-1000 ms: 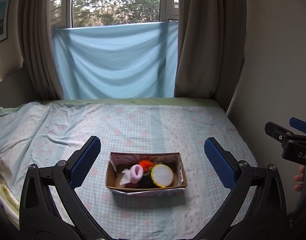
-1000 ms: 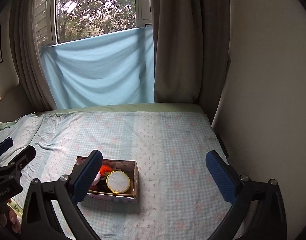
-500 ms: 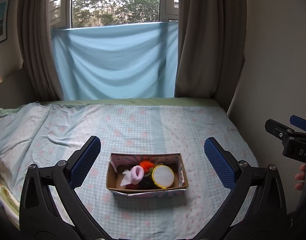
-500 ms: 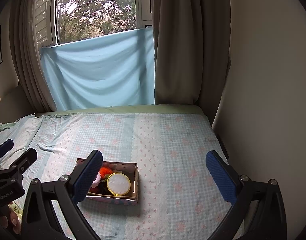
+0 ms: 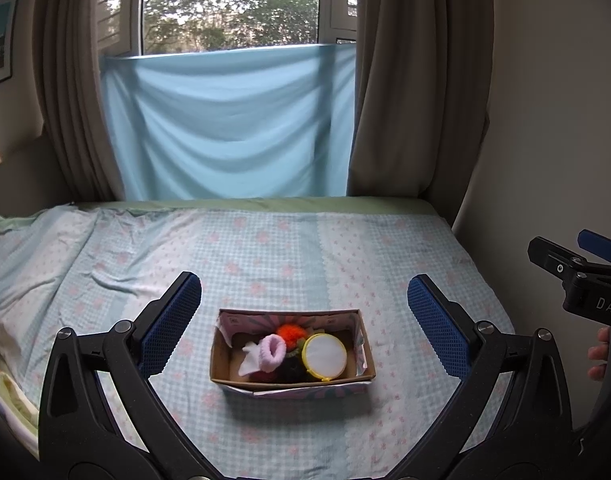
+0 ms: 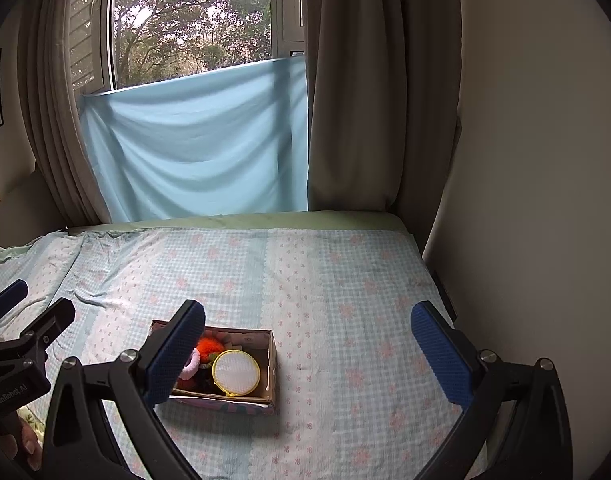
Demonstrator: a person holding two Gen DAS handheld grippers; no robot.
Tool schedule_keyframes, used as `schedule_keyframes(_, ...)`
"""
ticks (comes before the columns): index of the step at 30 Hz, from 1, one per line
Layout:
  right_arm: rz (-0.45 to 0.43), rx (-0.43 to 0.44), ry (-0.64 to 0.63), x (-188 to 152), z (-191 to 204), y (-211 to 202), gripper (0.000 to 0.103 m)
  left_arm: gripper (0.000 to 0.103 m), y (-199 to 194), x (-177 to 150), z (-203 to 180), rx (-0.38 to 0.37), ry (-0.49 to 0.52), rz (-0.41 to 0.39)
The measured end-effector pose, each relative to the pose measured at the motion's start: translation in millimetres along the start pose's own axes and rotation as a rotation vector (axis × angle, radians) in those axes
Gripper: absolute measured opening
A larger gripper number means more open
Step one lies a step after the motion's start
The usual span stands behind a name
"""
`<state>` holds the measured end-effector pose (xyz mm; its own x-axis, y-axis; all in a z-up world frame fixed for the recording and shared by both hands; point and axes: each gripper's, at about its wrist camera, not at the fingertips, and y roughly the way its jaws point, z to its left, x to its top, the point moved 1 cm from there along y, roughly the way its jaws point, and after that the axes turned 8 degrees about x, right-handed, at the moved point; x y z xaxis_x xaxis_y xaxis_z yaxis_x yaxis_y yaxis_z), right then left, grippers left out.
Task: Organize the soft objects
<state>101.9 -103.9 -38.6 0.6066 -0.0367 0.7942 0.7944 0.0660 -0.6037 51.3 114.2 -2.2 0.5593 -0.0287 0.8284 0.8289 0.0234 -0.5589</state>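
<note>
A cardboard box (image 5: 361, 344) sits on the bed and shows in the right wrist view too (image 6: 271, 364). It holds a pink sock (image 5: 271, 354), an orange pompom (image 5: 291, 333), a yellow-rimmed round white puff (image 5: 324, 358) and dark soft items. My left gripper (image 5: 305, 320) is open and empty, held above and in front of the box. My right gripper (image 6: 309, 350) is open and empty, to the right of the box, and its left finger (image 6: 177, 354) covers the box's left part.
The bed has a checked light-blue sheet (image 5: 265, 256). A wall (image 6: 545, 160) runs along its right side. A blue cloth (image 5: 229, 124) hangs under the window between brown curtains. The right gripper's side shows in the left wrist view (image 5: 577, 276).
Both grippers have pulled slightly back and up from the box. They stay open and empty, and the box's contents have not moved.
</note>
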Motion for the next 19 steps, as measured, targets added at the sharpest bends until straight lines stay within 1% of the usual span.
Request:
schedule_keyframes(8, 0.004, 0.001, -0.003, 4.5, 0.8, 4.8, 0.103, 0.103, 8.8, 4.5, 4.3, 0.017, -0.011, 0.008)
schedule_keyframes(11, 0.005, 0.001, -0.001, 4.4, 1.8, 6.2, 0.103, 0.103, 12.1, 5.2, 6.4, -0.002, -0.028, 0.012)
schedule_keyframes(14, 0.008, 0.002, 0.003, 4.6, 1.5, 7.6, 0.103, 0.103, 13.4, 4.3, 8.4, 0.016, -0.038, 0.012)
schedule_keyframes(19, 0.024, 0.006, 0.014, 5.4, -0.7, 14.9, 0.103, 0.103, 15.2, 5.3, 9.4, 0.004, -0.029, -0.004)
